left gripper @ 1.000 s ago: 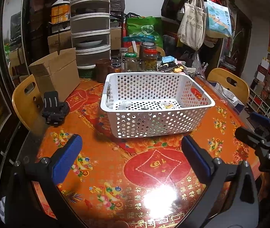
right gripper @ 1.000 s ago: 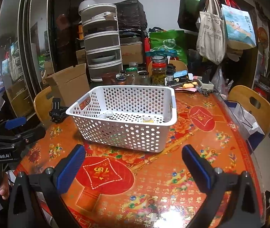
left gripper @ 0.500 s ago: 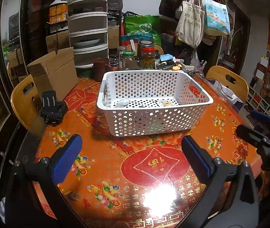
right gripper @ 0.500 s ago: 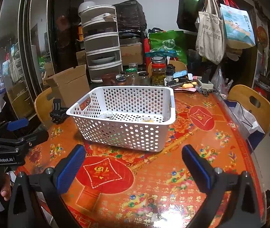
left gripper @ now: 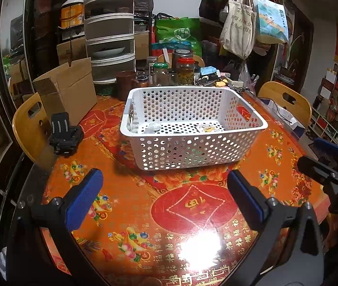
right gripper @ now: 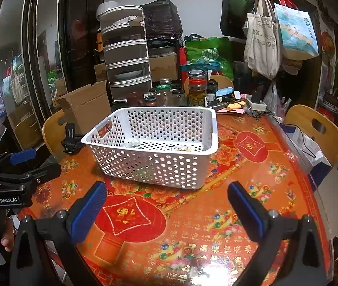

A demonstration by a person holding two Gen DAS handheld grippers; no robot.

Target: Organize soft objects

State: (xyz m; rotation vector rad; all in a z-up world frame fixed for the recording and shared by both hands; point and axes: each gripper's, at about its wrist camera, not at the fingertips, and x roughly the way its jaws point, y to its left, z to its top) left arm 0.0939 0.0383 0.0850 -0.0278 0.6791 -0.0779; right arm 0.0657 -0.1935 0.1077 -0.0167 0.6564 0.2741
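White perforated basket (left gripper: 192,128) (right gripper: 154,145) at the middle of my view, standing on the red-and-orange patterned table (left gripper: 126,205) (right gripper: 252,186); a few small items lie on its floor, too small for me to identify. My left gripper (left gripper: 163,199) and right gripper (right gripper: 164,208) both hover over the near table edge, short of the basket, jaws spread wide, nothing between them. Left of the basket: a black mount (left gripper: 64,134), a cardboard box (left gripper: 67,90). Behind it: glass jars (left gripper: 185,71).
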